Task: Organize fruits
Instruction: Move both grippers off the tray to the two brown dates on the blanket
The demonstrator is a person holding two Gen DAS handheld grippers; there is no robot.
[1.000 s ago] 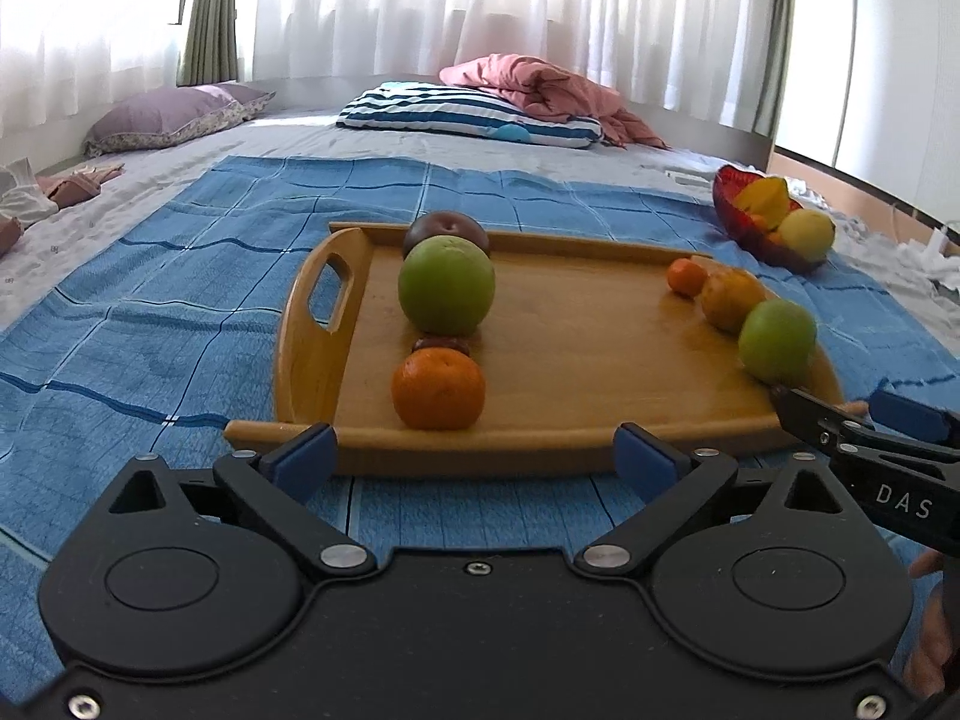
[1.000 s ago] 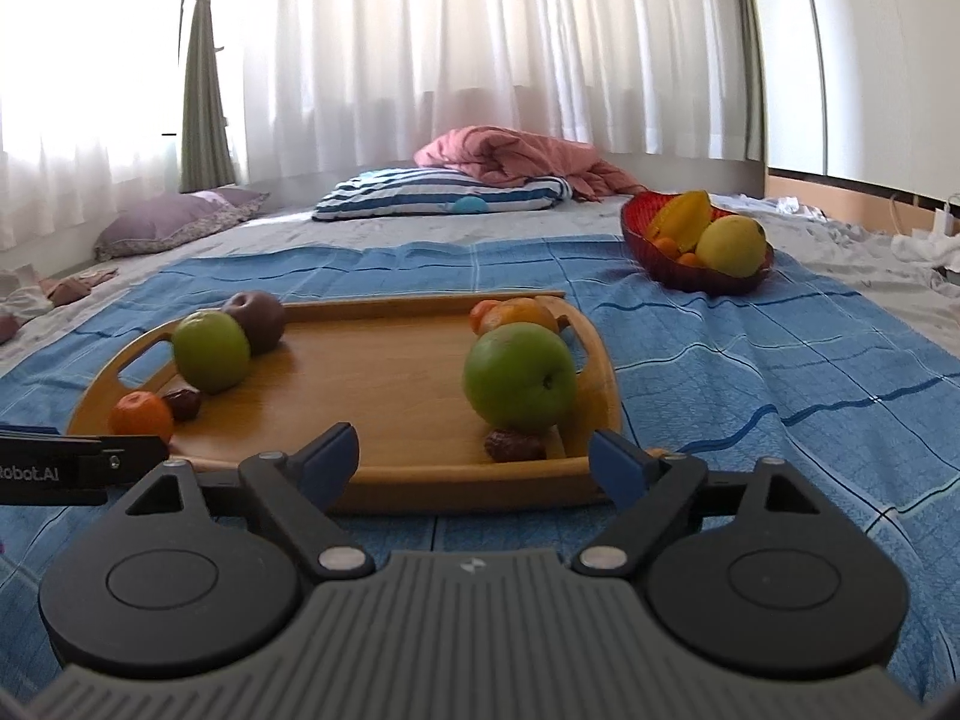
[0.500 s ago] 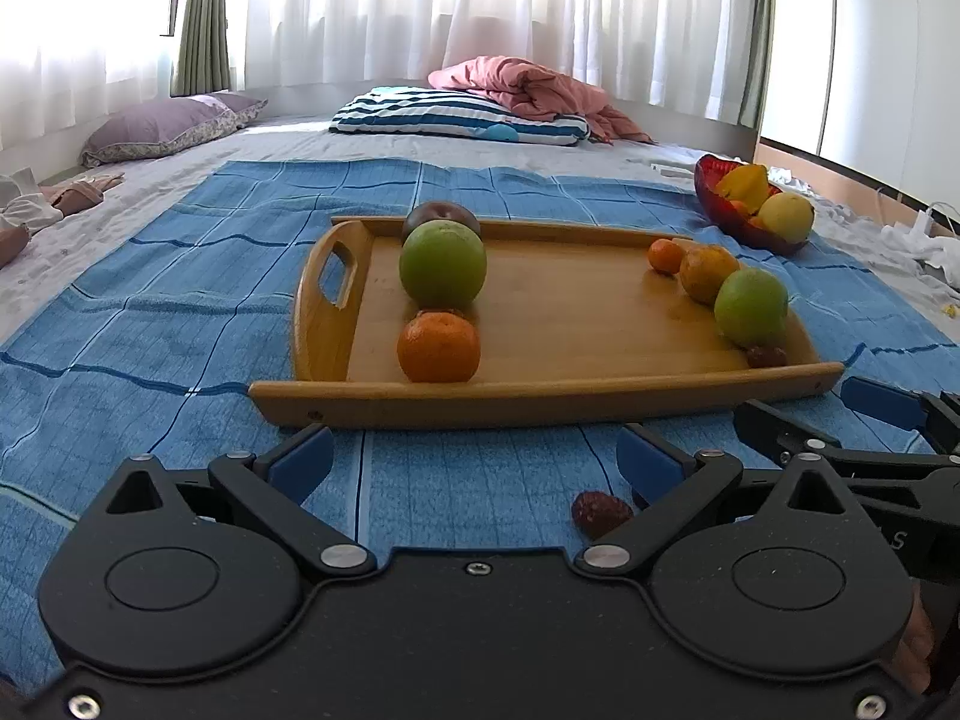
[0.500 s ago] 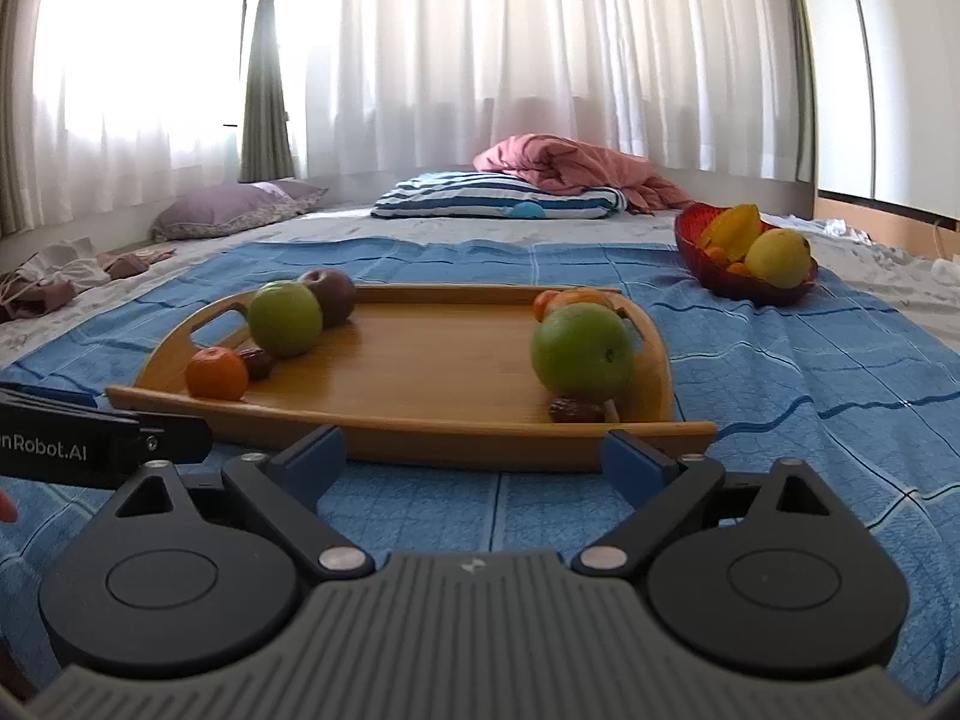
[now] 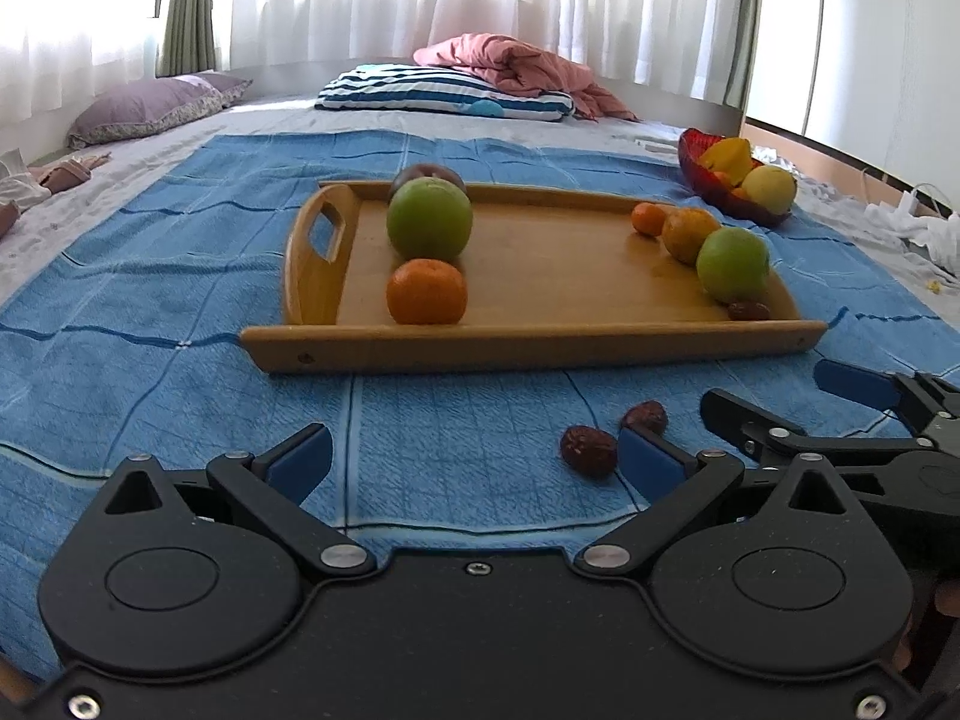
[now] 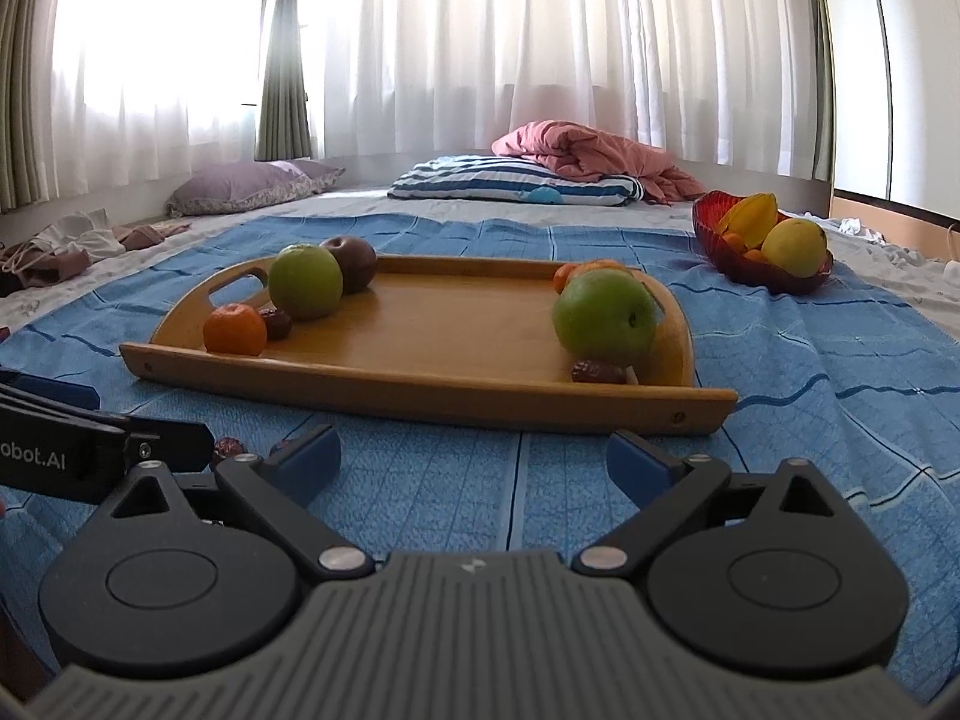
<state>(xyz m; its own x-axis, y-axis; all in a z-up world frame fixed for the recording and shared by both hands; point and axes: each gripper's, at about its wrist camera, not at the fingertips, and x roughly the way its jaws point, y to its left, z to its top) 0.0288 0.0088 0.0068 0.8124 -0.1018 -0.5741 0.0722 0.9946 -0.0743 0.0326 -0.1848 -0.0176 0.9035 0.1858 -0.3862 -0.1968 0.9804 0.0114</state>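
Note:
A wooden tray (image 5: pixel 540 348) lies on the blue blanket. Its left end holds a green apple (image 5: pixel 429 219), an orange (image 5: pixel 426 291) and a dark plum (image 5: pixel 427 171). Its right end holds another green apple (image 5: pixel 733 264), two oranges (image 5: pixel 690 234) and a date (image 5: pixel 748 310). Two loose dates (image 5: pixel 588 450) lie on the blanket in front of the tray, just left of my left gripper's right finger. My left gripper (image 5: pixel 474 462) is open and empty. My right gripper (image 6: pixel 474 459) is open wide and empty, facing the tray (image 6: pixel 420 384).
A red bowl (image 6: pixel 762 240) with yellow fruit stands on the blanket beyond the tray's right end. Pillows and a pink quilt (image 6: pixel 588 150) lie at the back. Clothes (image 6: pixel 78 240) sit at the far left. The two grippers are close side by side.
Both grippers have drawn back from the tray, which now looks farther off. The two loose dates on the blanket have come into the left view. The right jaws stand slightly wider.

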